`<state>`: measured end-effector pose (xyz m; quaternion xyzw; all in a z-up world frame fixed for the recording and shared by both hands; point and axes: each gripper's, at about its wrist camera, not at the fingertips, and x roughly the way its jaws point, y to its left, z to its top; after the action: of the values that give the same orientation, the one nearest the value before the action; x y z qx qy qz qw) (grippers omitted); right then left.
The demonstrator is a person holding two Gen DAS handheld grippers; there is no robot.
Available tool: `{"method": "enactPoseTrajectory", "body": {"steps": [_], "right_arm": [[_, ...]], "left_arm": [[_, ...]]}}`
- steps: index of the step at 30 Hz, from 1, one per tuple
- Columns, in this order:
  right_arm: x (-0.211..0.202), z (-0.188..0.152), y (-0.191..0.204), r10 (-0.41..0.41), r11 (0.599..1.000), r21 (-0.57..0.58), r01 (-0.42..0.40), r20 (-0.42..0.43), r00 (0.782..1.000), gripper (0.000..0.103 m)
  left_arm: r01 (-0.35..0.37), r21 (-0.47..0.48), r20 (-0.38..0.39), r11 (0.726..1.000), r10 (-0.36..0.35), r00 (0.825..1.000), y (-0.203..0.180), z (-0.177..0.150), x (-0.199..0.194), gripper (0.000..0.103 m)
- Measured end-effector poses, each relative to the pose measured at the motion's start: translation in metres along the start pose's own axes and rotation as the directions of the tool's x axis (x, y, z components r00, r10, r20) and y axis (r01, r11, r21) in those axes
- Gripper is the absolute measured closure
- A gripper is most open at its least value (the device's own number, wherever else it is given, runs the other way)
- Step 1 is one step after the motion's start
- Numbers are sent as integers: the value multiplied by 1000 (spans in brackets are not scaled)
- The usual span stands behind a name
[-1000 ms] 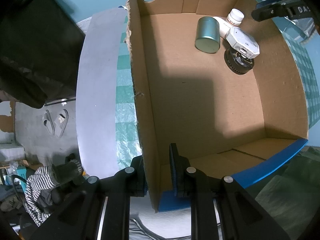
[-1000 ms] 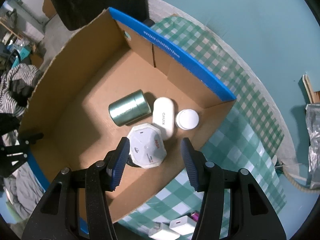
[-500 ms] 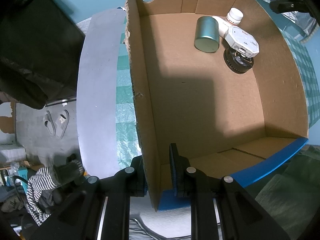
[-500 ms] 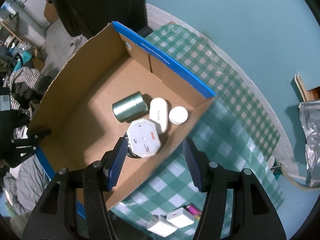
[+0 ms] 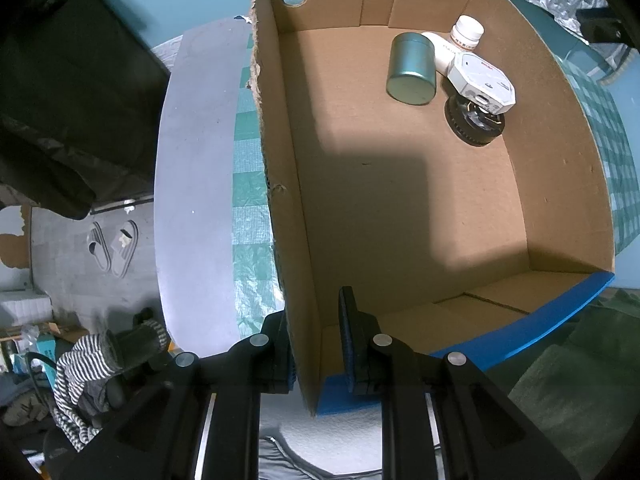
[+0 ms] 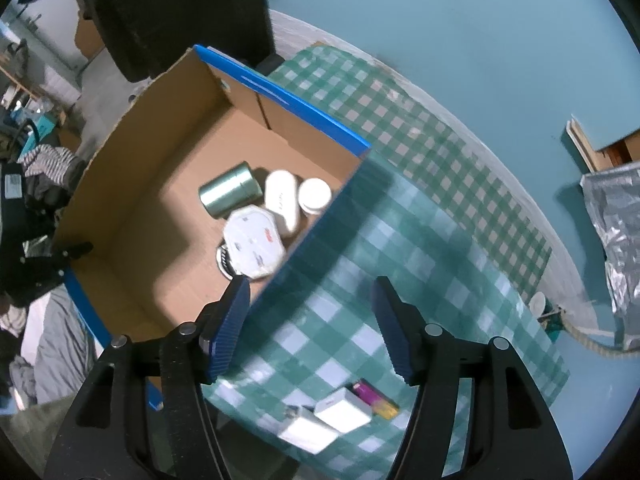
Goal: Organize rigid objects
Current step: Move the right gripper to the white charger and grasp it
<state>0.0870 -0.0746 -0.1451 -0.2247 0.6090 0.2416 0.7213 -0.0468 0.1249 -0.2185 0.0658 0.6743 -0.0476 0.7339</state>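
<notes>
A cardboard box [image 5: 400, 208] with blue rims stands on a green checked tablecloth. In its far corner lie a green tin [image 5: 410, 68], a white oblong case [image 5: 438, 50], a white bottle [image 5: 466, 32], a white octagonal device [image 5: 480, 80] and a black round part [image 5: 474, 122]. My left gripper [image 5: 316, 344] is shut on the box's left wall near its corner. My right gripper [image 6: 310, 324] is open and empty, above the tablecloth beside the box [image 6: 160, 184]. Two white adapters [image 6: 324, 420] and a purple-yellow lighter [image 6: 376, 396] lie on the cloth below it.
The table's grey edge [image 5: 192, 184] runs left of the box, with floor and slippers [image 5: 112, 248] beyond. A silver foil bag [image 6: 616, 232] lies at the right. A dark chair [image 6: 176, 12] stands behind the box. The wall is teal.
My right gripper has pulled back and to the right, from over the box's objects out to the tablecloth. The left gripper and the box have stayed put.
</notes>
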Motion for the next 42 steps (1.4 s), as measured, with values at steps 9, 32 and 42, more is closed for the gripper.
{"method": "enactPoseTrajectory", "body": {"steps": [9, 32, 42], "right_arm": [[11, -42, -41, -16, 996, 83, 22, -62, 998, 35], [96, -145, -80, 147, 896, 442, -33, -227, 963, 34], [121, -157, -85, 148, 863, 506, -1, -249, 957, 34]], "left_arm": [[-7, 5, -3, 1000, 7, 1000, -4, 0, 1, 86], [-17, 0, -8, 1000, 17, 1000, -8, 4, -1, 86], [-15, 8, -11, 1000, 15, 1000, -10, 5, 0, 86]]}}
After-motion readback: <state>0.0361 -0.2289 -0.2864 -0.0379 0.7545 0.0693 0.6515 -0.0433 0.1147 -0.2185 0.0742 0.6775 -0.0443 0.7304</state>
